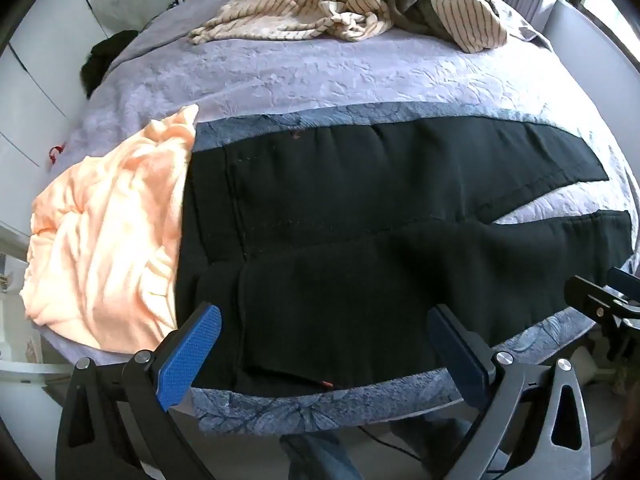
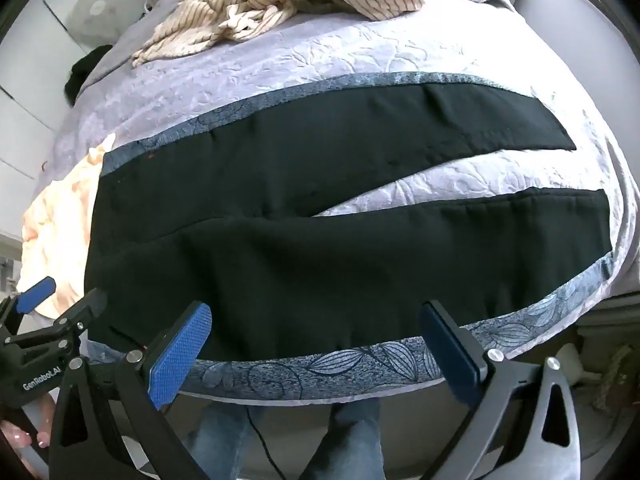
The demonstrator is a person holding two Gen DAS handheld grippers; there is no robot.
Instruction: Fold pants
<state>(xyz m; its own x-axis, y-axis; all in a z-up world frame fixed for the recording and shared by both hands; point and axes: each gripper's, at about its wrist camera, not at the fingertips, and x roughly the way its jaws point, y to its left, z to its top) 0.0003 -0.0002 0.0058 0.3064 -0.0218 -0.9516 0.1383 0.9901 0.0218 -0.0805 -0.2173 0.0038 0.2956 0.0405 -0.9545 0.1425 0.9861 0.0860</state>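
From my seat I can read little below the bed edge: at six o'clock in both wrist views only blue-jeaned legs [image 2: 356, 424] and a dark cable show, cut off by the frame. The waistband end of the black pants [image 1: 360, 248] is partly masked at nine o'clock by a peach garment [image 1: 108, 240] lying over or against it; I cannot tell which.

The left wrist view gives me the waistband, its stitching and a small orange tag near the hem; the right wrist view [image 2: 320, 240] gives me instead the full split of the two legs, running out toward three o'clock with pale quilt between them. Only the right view shows fingers of the hand carrying the other tool, at eight o'clock.

The pants lie flat across the near part of the bed [image 1: 360, 80], on a blue leaf-patterned band, with striped clothes [image 1: 340, 4] heaped at twelve o'clock.

The left gripper [image 1: 326, 344] tips steeply down over the seat of the pants, fingers spread wide, nothing between them. The right gripper [image 2: 316, 340] hangs likewise over the near leg, fingers fully apart and holding nothing.
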